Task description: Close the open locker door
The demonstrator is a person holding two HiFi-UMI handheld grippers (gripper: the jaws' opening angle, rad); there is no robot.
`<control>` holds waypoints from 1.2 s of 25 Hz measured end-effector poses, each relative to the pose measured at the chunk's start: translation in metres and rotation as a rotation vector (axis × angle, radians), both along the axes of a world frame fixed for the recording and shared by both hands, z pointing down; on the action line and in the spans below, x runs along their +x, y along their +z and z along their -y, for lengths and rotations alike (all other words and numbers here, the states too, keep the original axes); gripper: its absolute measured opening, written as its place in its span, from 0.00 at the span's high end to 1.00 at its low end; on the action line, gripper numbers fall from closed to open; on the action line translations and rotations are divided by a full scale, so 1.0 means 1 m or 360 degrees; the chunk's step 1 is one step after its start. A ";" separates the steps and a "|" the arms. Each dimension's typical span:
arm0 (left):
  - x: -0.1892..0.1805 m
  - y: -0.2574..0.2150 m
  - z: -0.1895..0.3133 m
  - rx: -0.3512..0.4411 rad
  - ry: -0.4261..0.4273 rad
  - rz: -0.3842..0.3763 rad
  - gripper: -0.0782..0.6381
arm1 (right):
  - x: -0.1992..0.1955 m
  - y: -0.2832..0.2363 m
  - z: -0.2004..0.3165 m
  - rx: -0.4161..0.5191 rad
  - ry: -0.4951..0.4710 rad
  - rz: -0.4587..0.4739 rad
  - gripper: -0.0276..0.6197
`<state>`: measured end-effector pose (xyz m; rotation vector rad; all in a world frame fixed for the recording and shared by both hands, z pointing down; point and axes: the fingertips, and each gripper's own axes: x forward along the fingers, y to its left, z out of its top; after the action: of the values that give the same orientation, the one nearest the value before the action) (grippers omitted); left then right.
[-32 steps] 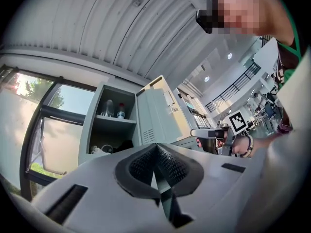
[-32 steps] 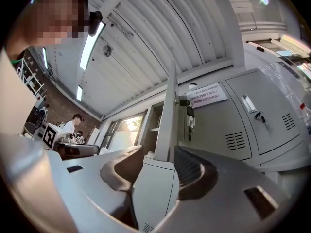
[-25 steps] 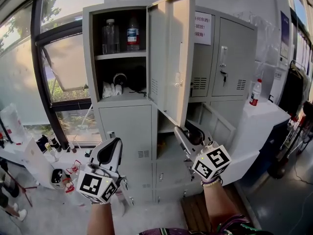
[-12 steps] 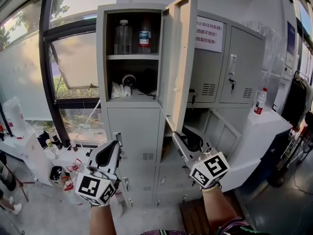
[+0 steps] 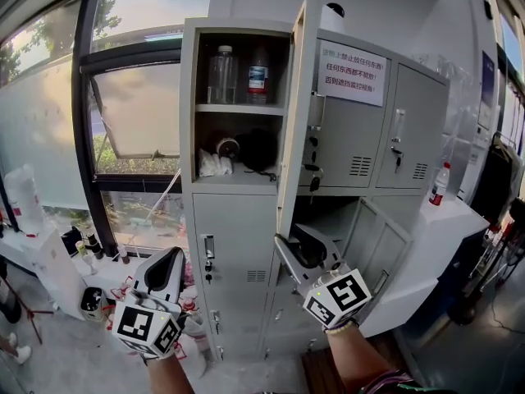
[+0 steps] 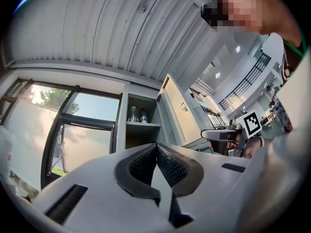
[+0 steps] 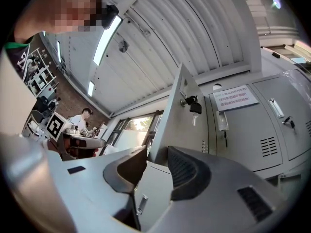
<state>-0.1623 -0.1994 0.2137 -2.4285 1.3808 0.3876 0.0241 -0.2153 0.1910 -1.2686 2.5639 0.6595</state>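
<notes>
Right gripper [image 5: 297, 245] is half open; its jaws have just widened, with nothing between the pads. It sits low, under the locker door [image 5: 297, 121], which stands swung out toward me from the upper left compartment. I judge this the approach: next, lift to the door's right face and push left. Left gripper [image 5: 168, 261] is closed and empty.

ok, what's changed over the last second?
The view shifted along the lockers; the open door now shows edge-on. Right gripper moved with it, jaws just opened wider, door edge visible between them, unclamped. Left gripper shut, empty. Door not closed; bottles unmoved.
</notes>
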 end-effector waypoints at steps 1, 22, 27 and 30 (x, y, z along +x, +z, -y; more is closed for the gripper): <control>-0.003 0.001 0.001 -0.0004 0.0008 -0.0001 0.86 | -0.006 0.000 0.001 0.0002 0.0001 0.0001 0.74; -0.073 0.035 0.062 -0.0093 0.0168 0.0031 0.86 | -0.106 -0.003 0.051 0.0135 0.0215 -0.0044 0.75; -0.086 0.053 0.080 -0.0139 0.0207 0.0010 0.86 | -0.122 -0.004 0.065 0.0184 0.0294 -0.0094 0.74; -0.095 0.060 0.086 -0.0159 0.0209 0.0002 0.86 | -0.131 -0.003 0.075 0.0179 0.0307 -0.0107 0.75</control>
<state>-0.2568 -0.2853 0.2733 -2.6090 1.2725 0.3556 -0.1068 -0.2898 0.1884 -1.4914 2.4360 0.8851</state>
